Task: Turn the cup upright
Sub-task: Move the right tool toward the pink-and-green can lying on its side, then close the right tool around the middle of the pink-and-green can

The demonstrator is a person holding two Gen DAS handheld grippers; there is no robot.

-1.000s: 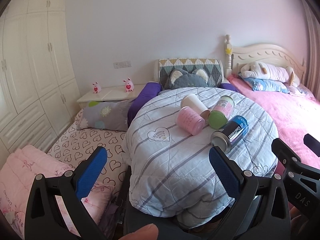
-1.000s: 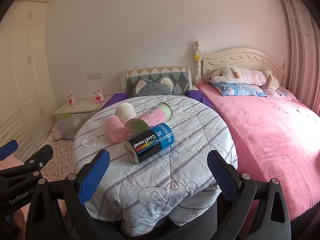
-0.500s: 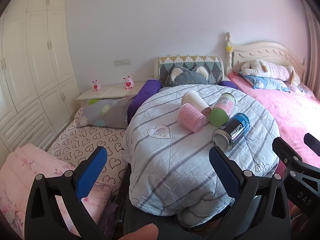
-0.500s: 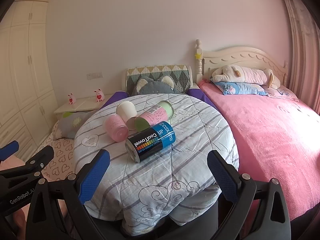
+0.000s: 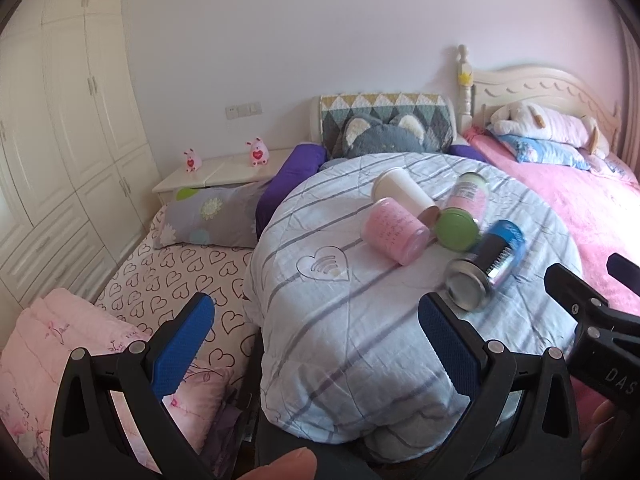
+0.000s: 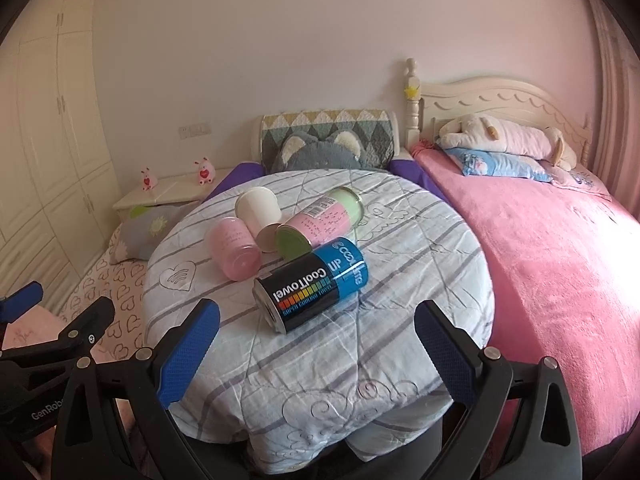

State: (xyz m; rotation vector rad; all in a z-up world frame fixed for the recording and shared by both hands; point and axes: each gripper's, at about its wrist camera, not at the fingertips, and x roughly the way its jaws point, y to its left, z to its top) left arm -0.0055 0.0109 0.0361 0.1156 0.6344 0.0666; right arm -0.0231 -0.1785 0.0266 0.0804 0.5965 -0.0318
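Several cups and cans lie on their sides on a round table under a striped quilt point(image 6: 400, 300). A pink cup point(image 6: 234, 251) point(image 5: 394, 236) lies left of a white cup point(image 6: 258, 209) point(image 5: 400, 192). A pink-and-green can point(image 6: 320, 222) point(image 5: 460, 216) and a blue-and-black CoolTowel can point(image 6: 314, 284) point(image 5: 486, 266) lie nearest. My left gripper point(image 5: 316, 322) is open and empty, short of the table's near left edge. My right gripper point(image 6: 318, 328) is open and empty, just in front of the CoolTowel can.
A pink bed point(image 6: 560, 260) with a plush toy point(image 6: 504, 136) lies to the right. A low heart-print mattress point(image 5: 168, 272), a pillow point(image 5: 208, 220) and folded pink bedding point(image 5: 60, 344) lie to the left. A bedside table point(image 5: 220, 172) and white wardrobes point(image 5: 60, 120) stand beyond.
Both grippers have moved a little closer to the table, so the cups and cans look larger. Nothing on the table has moved. Both grippers stay open.
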